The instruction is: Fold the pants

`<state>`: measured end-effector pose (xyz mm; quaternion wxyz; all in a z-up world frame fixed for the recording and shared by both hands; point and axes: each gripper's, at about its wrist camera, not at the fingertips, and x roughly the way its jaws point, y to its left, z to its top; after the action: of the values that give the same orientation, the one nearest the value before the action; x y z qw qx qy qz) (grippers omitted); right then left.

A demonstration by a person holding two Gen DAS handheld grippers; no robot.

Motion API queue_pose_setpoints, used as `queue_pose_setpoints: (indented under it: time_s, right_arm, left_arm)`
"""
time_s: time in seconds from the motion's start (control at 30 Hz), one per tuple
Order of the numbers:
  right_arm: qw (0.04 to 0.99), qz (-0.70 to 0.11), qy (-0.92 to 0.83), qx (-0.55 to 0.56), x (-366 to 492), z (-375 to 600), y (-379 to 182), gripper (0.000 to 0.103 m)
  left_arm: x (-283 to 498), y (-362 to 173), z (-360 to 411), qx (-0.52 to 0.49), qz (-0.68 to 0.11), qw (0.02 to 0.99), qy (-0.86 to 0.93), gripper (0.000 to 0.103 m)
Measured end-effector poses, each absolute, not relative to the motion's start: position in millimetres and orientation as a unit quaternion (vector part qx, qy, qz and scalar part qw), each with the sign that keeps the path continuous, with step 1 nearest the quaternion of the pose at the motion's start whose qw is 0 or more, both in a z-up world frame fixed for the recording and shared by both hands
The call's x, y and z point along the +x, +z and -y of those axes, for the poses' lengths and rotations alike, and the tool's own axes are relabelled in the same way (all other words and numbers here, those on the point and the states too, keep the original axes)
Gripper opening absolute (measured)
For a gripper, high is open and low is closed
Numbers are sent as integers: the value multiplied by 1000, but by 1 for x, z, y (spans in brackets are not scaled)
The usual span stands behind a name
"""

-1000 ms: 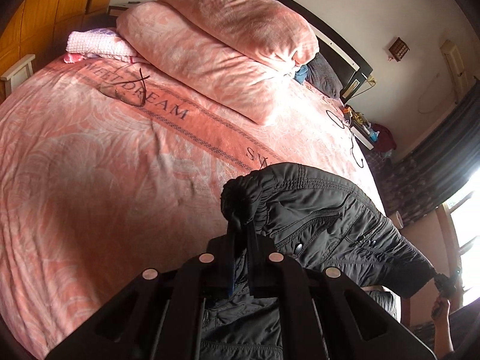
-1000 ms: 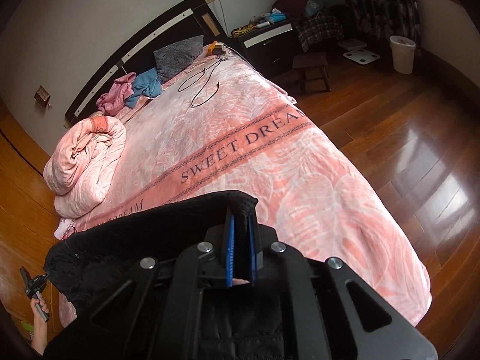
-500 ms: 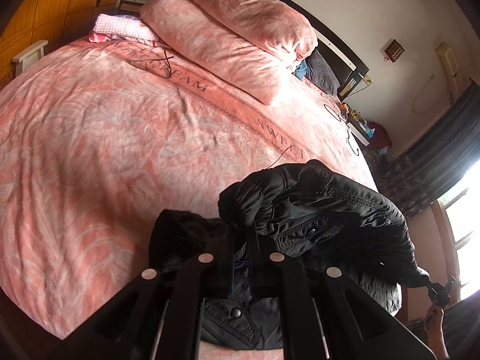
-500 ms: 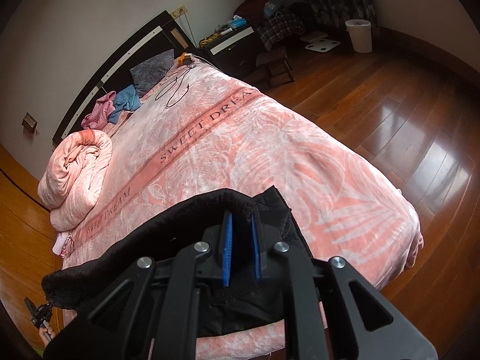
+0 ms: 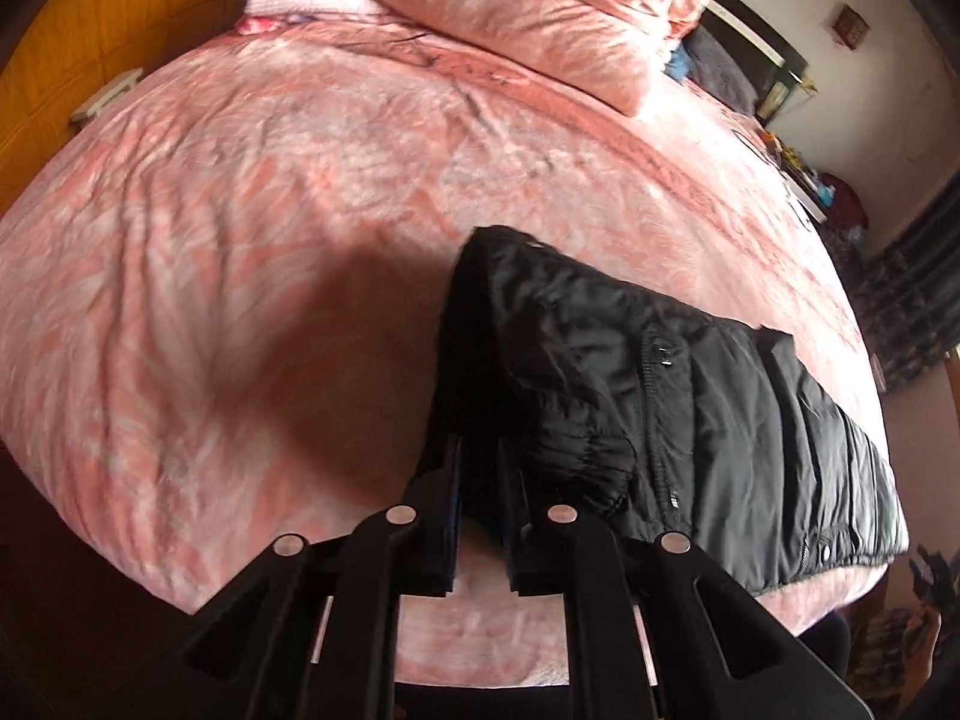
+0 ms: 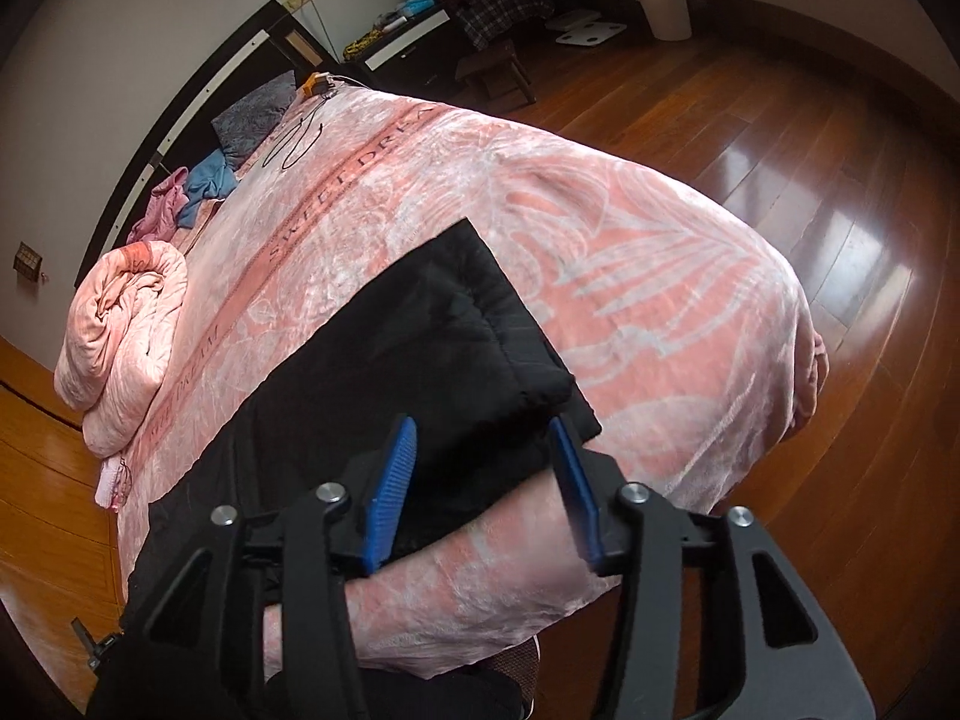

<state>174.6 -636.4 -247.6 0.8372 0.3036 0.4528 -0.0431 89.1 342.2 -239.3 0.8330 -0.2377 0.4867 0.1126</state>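
Both claws are opening and letting the black pants point(image 5: 690, 396) drop flat on the bed point(image 5: 240, 240). The right claw point(image 6: 480, 480) is wide, the left claw point(image 5: 480, 516) only a little, cloth between its fingers. Next, I think, grab an edge and fold.

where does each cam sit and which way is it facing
Left wrist: on the left gripper, looking down over black pants toward the rolled quilt; own fingers show.
Right wrist: on the right gripper, facing the headboard and wood floor; blue pads show.
Shared: pants, pink bedspread.

One black pants point(image 5: 690, 414), two tools point(image 5: 480, 468) point(image 6: 480, 468), one rolled quilt point(image 6: 120, 336), one waste bin point(image 6: 660, 6)
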Motion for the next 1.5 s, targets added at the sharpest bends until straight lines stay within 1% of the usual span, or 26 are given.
queue_pose_setpoints:
  time_s: [0.07, 0.1, 0.13, 0.17, 0.27, 0.3, 0.33, 0.37, 0.47, 0.5, 0.53, 0.57, 0.6, 0.7, 0.77, 0.87, 1.0, 1.17, 1.23, 1.27, 1.3, 1.33, 1.5]
  right_arm:
    - [828, -451, -42, 330, 164, 641, -251, 56]
    - [823, -450, -40, 344, 158, 643, -253, 57]
    - [818, -450, -35, 357, 153, 644, -255, 58]
    - [813, -448, -30, 370, 148, 644, -257, 58]
    - [794, -436, -15, 423, 133, 644, -265, 60]
    - [786, -432, -10, 441, 129, 643, -269, 62]
    - [780, -429, -7, 455, 128, 641, -272, 64]
    - [776, -428, -7, 464, 126, 640, -275, 64]
    - [768, -431, -6, 474, 127, 632, -283, 64]
    - [765, -431, -6, 479, 128, 630, -284, 64]
    - [762, -430, -5, 484, 128, 629, -286, 64]
    - [760, -428, -3, 489, 129, 627, -286, 64]
    - [759, -427, -1, 492, 131, 627, -286, 64]
    - [760, -420, -1, 496, 135, 628, -282, 64]
    - [762, -407, -9, 503, 138, 633, -279, 64]
    - [756, -390, -18, 525, 142, 641, -281, 64]
    - [744, -392, -26, 540, 154, 645, -292, 61]
    - [736, -397, -43, 547, 173, 648, -306, 53]
    - [730, -401, -46, 551, 180, 650, -313, 44]
    - [728, -405, -48, 552, 182, 650, -315, 35]
    - [728, -408, -52, 548, 183, 649, -316, 17]
    - [730, -408, -57, 545, 182, 649, -317, 10]
    - [738, -405, -67, 535, 170, 646, -316, 8]
  left_arm:
    - [77, -243, -355, -264, -484, 821, 150, 37]
    - [70, -244, -362, -285, -476, 815, 164, 40]
    - [63, -244, -367, -309, -467, 811, 171, 48]
    - [55, -244, -371, -335, -455, 806, 173, 59]
    - [45, -239, -362, -361, -435, 810, 155, 72]
    - [46, -240, -356, -356, -437, 812, 149, 74]
    - [49, -243, -350, -351, -443, 812, 144, 79]
    - [54, -248, -345, -346, -453, 809, 142, 81]
    - [74, -268, -336, -330, -487, 796, 147, 81]
    - [79, -274, -335, -329, -495, 790, 147, 79]
    - [85, -279, -333, -328, -505, 786, 144, 68]
    - [89, -283, -332, -329, -510, 783, 137, 51]
    - [94, -286, -331, -337, -516, 778, 124, 31]
    - [109, -277, -324, -306, -520, 785, 140, 24]
    - [117, -271, -326, -301, -516, 788, 146, 23]
    - [119, -272, -337, -327, -506, 783, 155, 23]
    - [120, -277, -334, -316, -515, 781, 160, 23]
    - [118, -277, -337, -322, -514, 781, 148, 23]
    - [117, -278, -339, -327, -515, 779, 148, 24]
    - [118, -279, -339, -328, -515, 777, 150, 24]
    - [118, -279, -339, -330, -514, 776, 155, 24]
    - [118, -280, -339, -332, -513, 775, 159, 24]
    - [121, -281, -338, -333, -512, 772, 175, 24]
